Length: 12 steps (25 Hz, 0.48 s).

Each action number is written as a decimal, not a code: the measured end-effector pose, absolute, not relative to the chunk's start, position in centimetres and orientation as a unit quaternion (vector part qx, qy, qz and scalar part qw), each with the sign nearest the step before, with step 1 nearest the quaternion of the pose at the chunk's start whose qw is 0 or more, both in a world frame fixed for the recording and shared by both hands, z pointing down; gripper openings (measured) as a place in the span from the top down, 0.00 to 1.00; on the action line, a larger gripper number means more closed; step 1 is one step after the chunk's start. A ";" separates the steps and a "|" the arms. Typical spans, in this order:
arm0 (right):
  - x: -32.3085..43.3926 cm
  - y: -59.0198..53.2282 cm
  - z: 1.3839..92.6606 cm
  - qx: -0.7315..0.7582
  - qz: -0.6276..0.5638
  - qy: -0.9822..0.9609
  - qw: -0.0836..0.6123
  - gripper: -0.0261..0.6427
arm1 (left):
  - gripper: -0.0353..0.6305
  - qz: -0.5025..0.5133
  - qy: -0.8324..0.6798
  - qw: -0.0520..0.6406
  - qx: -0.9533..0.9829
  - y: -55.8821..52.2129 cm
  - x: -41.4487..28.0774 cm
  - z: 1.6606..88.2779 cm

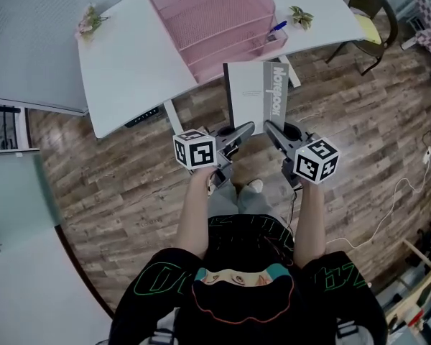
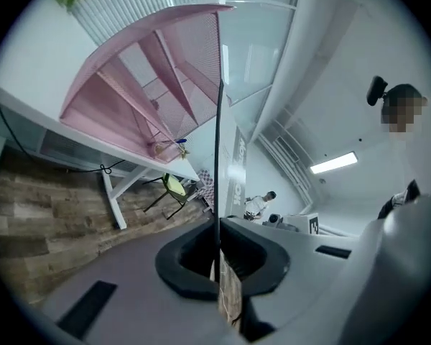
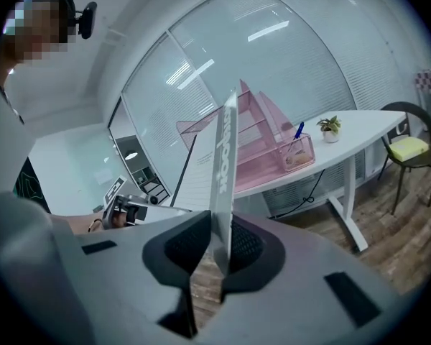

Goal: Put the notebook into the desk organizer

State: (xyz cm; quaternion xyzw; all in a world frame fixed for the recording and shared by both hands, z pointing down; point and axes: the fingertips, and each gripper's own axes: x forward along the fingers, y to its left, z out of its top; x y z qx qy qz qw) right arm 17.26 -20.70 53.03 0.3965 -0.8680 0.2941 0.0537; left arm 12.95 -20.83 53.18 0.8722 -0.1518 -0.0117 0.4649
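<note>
A grey-white notebook [image 1: 253, 93] with a printed spine is held in the air just in front of the desk edge, below the pink mesh desk organizer [image 1: 215, 20]. My left gripper [image 1: 247, 129] is shut on the notebook's near left corner, and my right gripper [image 1: 271, 127] is shut on its near right corner by the spine. In the left gripper view the notebook [image 2: 218, 157] stands edge-on between the pads of the left gripper [image 2: 219, 256], with the organizer [image 2: 144, 85] beyond. In the right gripper view the spine [image 3: 223, 157] rises from the right gripper [image 3: 219, 244] toward the organizer [image 3: 262, 139].
The organizer stands on a white desk [image 1: 129, 70] with a small flower pot [image 1: 90, 20] at its left and a plant [image 1: 300, 16] at its right. A blue pen [image 1: 277, 26] sits in the organizer's side cup. A chair [image 1: 370, 13] stands to the right on the wooden floor [image 1: 129, 192].
</note>
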 end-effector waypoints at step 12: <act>14.5 -24.3 57.0 0.355 0.344 -0.862 0.107 0.91 | 0.94 -0.051 -0.183 0.533 0.824 -24.0 10.0 57.6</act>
